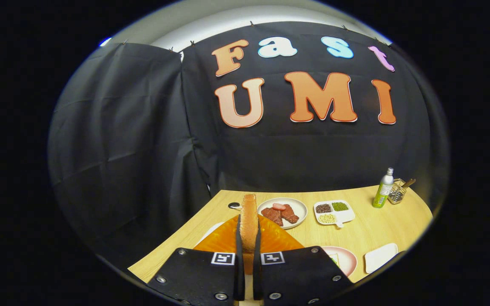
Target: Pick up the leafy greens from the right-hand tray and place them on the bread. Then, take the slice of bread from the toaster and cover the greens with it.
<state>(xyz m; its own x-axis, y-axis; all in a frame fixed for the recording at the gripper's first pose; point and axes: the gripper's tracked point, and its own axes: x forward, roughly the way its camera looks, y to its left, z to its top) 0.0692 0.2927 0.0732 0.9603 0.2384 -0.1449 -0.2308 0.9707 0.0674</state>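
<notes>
A slice of toasted bread (pixel 249 223) stands on edge between my two fingers, its top rising well ahead of them. My gripper (pixel 248 244) is shut on this slice and holds it above the table. Just to the right of the fingers lies a pink plate (pixel 347 259), partly hidden by the right finger, with a bit of green (pixel 334 259) showing on it. Under and behind the slice spreads an orange object (pixel 270 240), glossy and ribbed.
Beyond the fingers on the wooden table (pixel 372 229) sit a round plate of red meat pieces (pixel 282 212), a white divided dish of grains (pixel 333 211), a green bottle (pixel 383 189) and a wire utensil holder (pixel 399 191). A white tray (pixel 380 257) lies at the near right.
</notes>
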